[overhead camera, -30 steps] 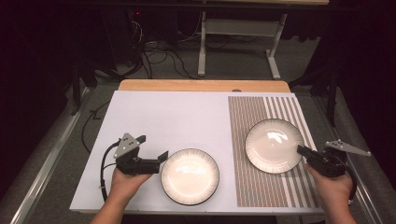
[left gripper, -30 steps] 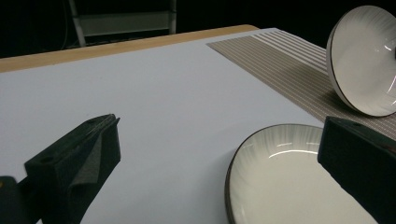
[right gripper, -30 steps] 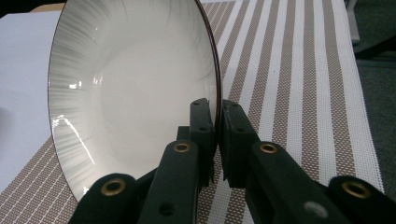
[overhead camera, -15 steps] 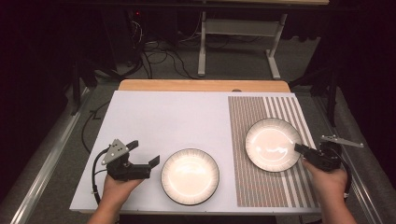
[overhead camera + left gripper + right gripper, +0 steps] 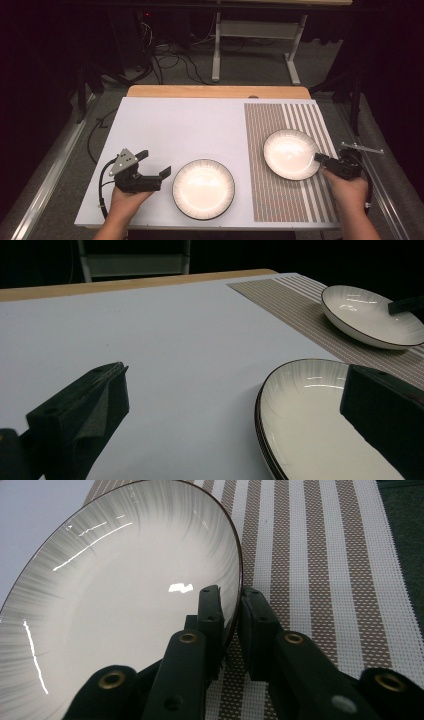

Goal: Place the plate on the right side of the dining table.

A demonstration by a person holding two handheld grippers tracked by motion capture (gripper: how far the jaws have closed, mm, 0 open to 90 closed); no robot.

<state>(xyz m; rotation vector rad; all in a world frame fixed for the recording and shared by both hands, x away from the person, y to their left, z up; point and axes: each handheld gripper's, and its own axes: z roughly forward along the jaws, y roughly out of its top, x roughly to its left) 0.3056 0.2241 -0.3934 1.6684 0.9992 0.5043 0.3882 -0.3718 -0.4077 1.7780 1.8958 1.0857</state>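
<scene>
My right claw (image 5: 229, 611) is clamped on the rim of the far plate (image 5: 291, 153), one jaw inside the bowl of it and one under the lip, a thin-edge grip that suits lifting a shallow dish off the flat striped placemat (image 5: 305, 200) it rests on. From the right gripper view the rim looks slightly raised on my side, though I can't be sure it has left the mat. My left claw (image 5: 152, 165) stands wide apart, jaws on either side of empty air just beside the near plate (image 5: 203, 188), which sits on the bare white table (image 5: 175, 130) near its front edge, well apart from the other plate. I judge the open left claw is lined up to take that plate's left rim the same way, edge-on.
</scene>
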